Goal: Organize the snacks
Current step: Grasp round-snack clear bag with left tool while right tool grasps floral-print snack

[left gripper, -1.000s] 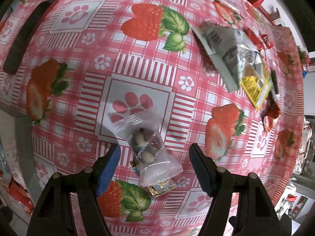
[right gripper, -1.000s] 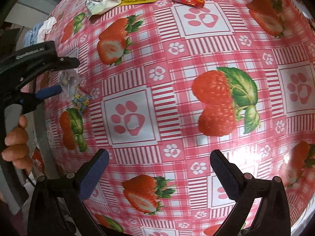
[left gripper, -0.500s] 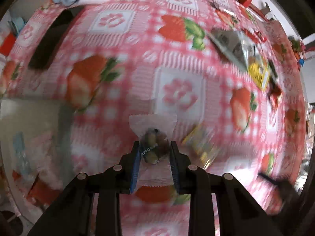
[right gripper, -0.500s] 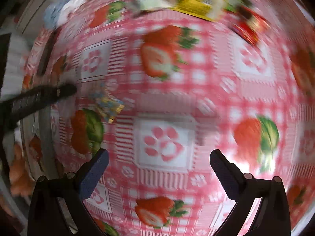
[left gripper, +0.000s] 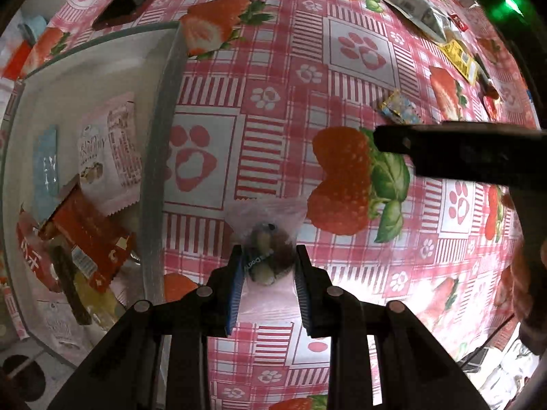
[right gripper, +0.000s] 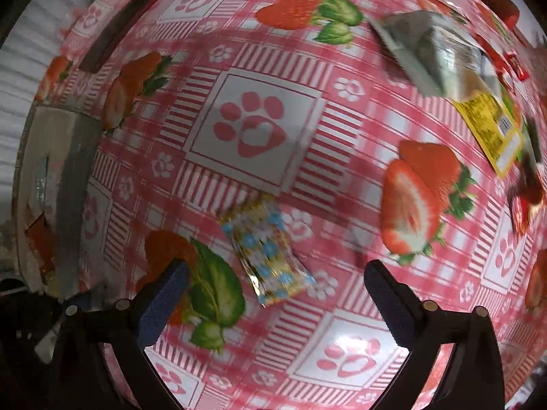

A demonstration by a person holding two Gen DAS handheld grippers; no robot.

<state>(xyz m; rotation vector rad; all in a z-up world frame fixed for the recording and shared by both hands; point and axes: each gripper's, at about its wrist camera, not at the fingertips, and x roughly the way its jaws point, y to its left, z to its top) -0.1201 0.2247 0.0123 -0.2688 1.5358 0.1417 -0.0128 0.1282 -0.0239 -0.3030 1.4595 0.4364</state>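
Note:
My left gripper [left gripper: 268, 273] is shut on a clear snack packet [left gripper: 266, 239] with brown and pale pieces inside, held above the strawberry tablecloth just right of a white bin [left gripper: 160, 143]. The bin holds several snack packs, among them a pink-white one [left gripper: 109, 150] and a red one [left gripper: 90, 235]. My right gripper [right gripper: 273, 290] hangs over a small gold packet with blue flowers [right gripper: 268, 258], which lies on the cloth between the blue pads [right gripper: 162, 304] without touching them; its jaws are closing. That gold packet [left gripper: 398, 107] and the right gripper's black arm [left gripper: 461, 152] also show in the left wrist view.
A pile of snacks lies at the far right: a silver bag [right gripper: 430, 58], a yellow pack [right gripper: 492, 133] and red wrappers [right gripper: 524, 205]. A dark flat bar [right gripper: 119, 30] rests on the cloth at the far left. The white bin's wall [right gripper: 71, 184] stands at the left edge.
My left gripper closed on the clear packet, lifted it and carried it left to beside the bin. The right gripper swung over the gold packet and its jaws have narrowed slightly.

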